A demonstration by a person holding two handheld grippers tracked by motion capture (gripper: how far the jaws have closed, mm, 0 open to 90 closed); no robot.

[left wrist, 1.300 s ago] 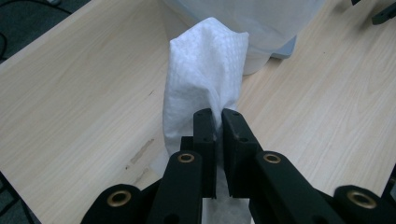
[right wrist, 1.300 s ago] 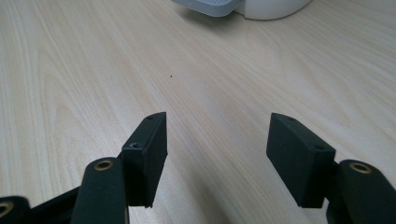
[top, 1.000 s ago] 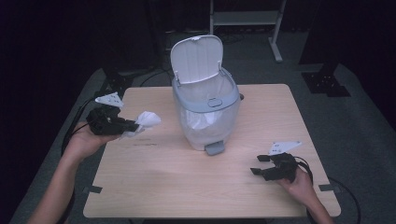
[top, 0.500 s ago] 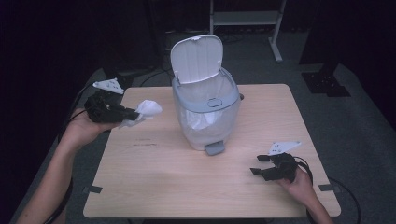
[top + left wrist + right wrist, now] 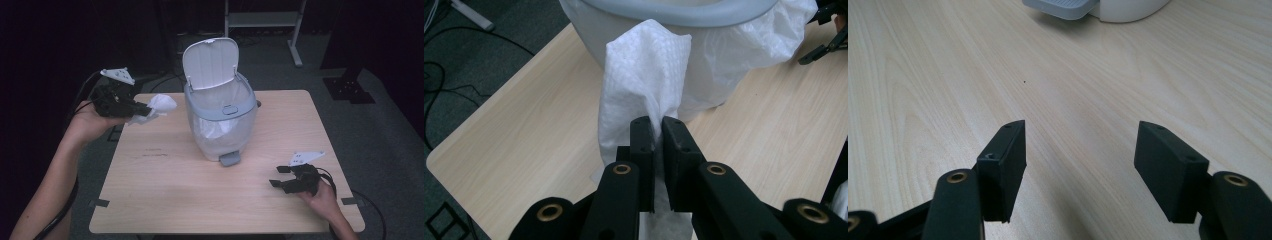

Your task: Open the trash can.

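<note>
Clearly the tissue is light, soft and crushable; the left gripper pinches its bunched lower end (a sound hold), beside the bin; right gripper fingers spread.

Bright tabletop (dark, murky surroundings)

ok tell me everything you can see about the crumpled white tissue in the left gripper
The crumpled white paper tissue looks soft and faintly embossed, bunched into loose folds. The left gripper pinches its lower part between shut black jaws, and the rest stands up past the tips. In the high view it is held in the air over the far left part of the light wooden table, left of the open grey pedal bin and apart from it. Nothing but the jaws touches it.
</note>
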